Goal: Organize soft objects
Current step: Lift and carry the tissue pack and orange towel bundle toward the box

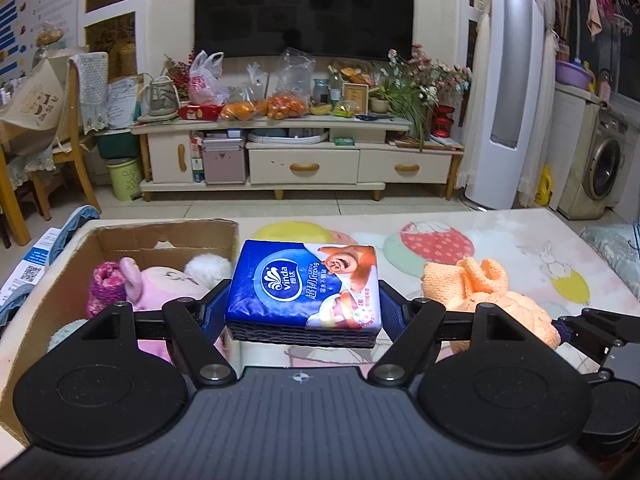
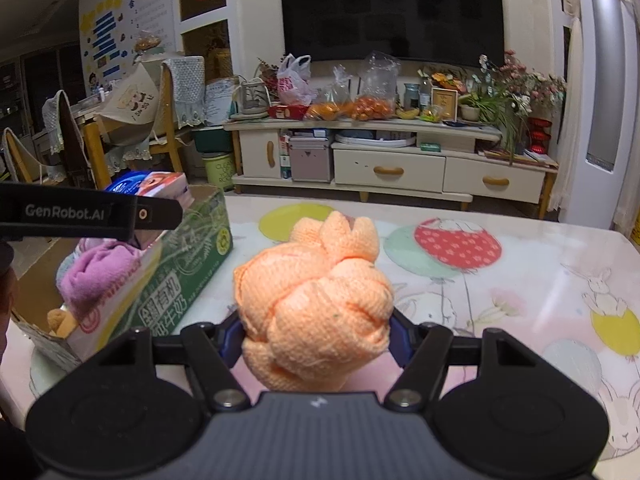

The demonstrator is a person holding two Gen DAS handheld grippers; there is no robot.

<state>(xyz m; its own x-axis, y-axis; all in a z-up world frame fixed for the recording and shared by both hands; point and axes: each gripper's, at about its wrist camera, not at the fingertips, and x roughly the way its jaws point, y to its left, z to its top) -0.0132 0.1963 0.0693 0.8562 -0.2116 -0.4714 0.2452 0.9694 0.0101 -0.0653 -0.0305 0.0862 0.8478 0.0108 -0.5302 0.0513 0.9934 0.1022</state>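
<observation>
One tissue pack [image 1: 303, 285], one orange knitted cloth [image 2: 316, 312] and one cardboard box [image 1: 120, 236] are counted; two grippers [image 1: 303, 312] [image 2: 316, 338] are seen.

A balloon-patterned table [image 2: 520, 280] carries a green cardboard box [image 2: 188, 276].

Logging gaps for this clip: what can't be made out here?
- Left wrist: blue plastic tissue pack hides its underside; cardboard box floor buried under soft toys.
- Right wrist: orange knitted cloth bundle hides the jaws' contact; purple rolled towel partly behind the left gripper's arm.
</observation>
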